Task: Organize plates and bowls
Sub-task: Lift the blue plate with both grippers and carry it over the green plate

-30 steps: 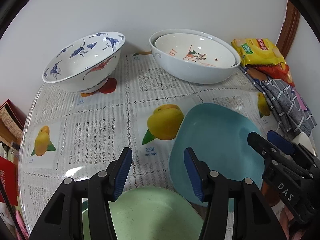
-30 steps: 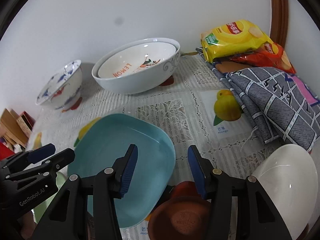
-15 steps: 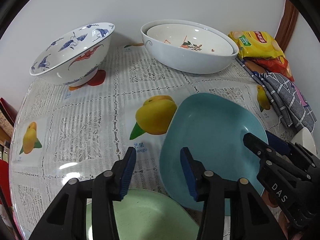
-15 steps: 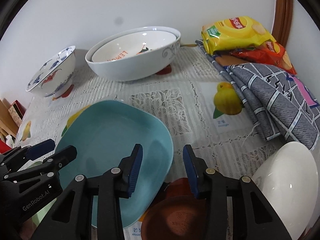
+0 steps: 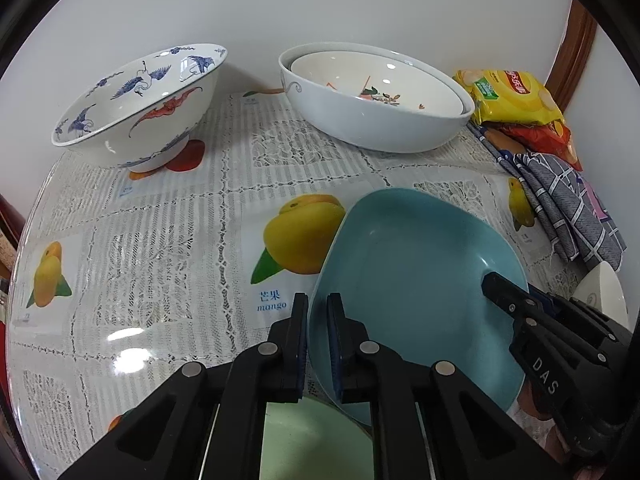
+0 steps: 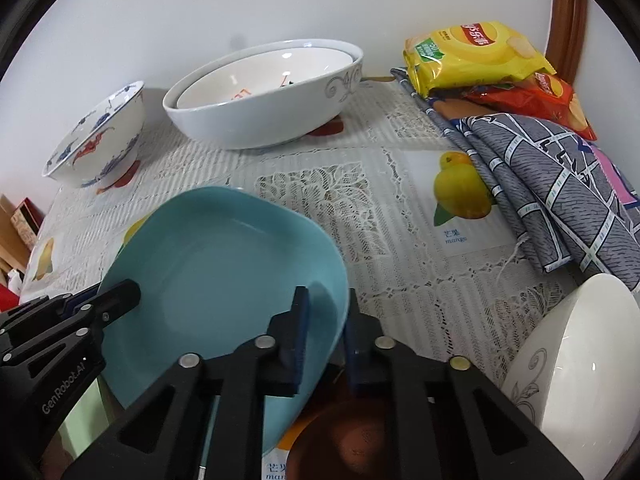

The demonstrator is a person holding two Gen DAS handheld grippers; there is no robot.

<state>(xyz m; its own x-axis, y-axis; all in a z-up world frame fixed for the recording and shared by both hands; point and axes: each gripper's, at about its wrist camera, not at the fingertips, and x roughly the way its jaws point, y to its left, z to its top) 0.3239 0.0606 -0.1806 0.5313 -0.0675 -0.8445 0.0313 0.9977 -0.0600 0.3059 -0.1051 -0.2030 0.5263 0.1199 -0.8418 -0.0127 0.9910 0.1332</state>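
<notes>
A blue square plate (image 5: 412, 272) (image 6: 224, 264) lies on the fruit-print tablecloth between both grippers. My left gripper (image 5: 318, 308) (image 6: 120, 292) has its jaws closing on the plate's left rim, pads pressing it. My right gripper (image 6: 323, 304) (image 5: 512, 288) has its jaws closing on the right rim, which is pinched between the pads. A pale green plate (image 5: 312, 440) sits under my left gripper, partly beneath the blue plate's near edge. A crane-pattern bowl (image 5: 136, 112) and two nested white bowls (image 5: 372, 104) stand by the wall.
A white bowl (image 6: 580, 352) lies tilted at the near right, and a brown bowl (image 6: 344, 440) sits under my right gripper. Snack bags (image 6: 476, 56) and a folded grey cloth (image 6: 552, 184) fill the far right. Boxes (image 6: 20, 224) stand past the table's left edge.
Both grippers went from wide open to closed, each onto a side rim of the blue plate. Both views crept slightly forward over the plate.
</notes>
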